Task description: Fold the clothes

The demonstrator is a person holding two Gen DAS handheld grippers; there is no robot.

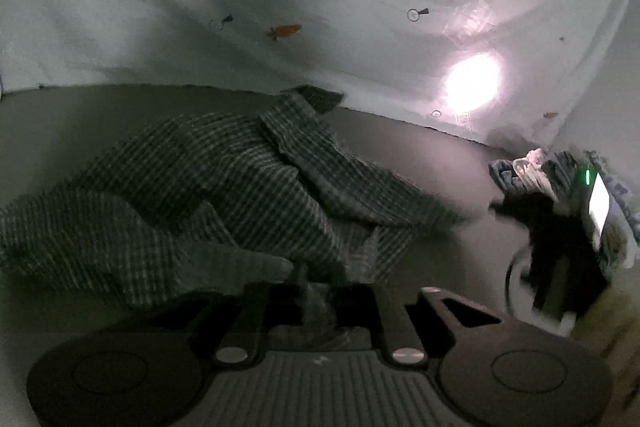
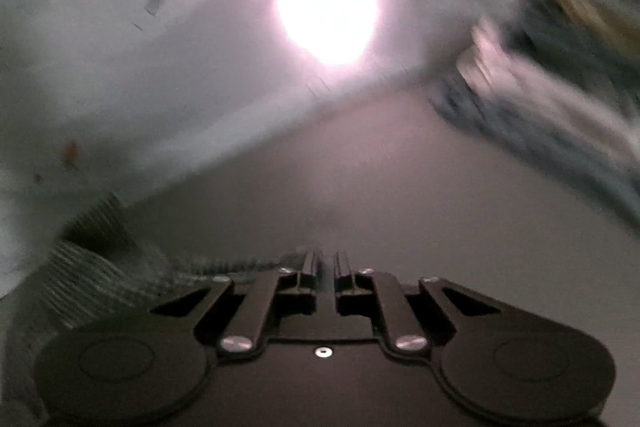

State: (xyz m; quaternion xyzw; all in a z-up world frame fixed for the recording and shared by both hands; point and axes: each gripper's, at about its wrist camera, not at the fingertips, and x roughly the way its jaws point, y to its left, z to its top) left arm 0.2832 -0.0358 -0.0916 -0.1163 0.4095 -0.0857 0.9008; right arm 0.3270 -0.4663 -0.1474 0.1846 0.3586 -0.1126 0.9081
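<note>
A dark green checked garment point(image 1: 208, 195) lies crumpled on the grey table point(image 1: 440, 163). My left gripper point(image 1: 320, 287) is shut on a fold of the garment at its near edge. In the blurred right wrist view the garment point(image 2: 84, 279) shows at the lower left and runs up to my right gripper point(image 2: 326, 267), whose jaws are nearly together on its thin edge. The right gripper also shows as a dark shape in the left wrist view point(image 1: 560, 251) at the right.
A pale sheet with carrot prints point(image 1: 320, 7) hangs behind the table, with a bright light spot point(image 1: 472, 83). A pile of other clothes point(image 1: 532, 171) lies at the table's far right, blurred in the right wrist view point(image 2: 540, 95).
</note>
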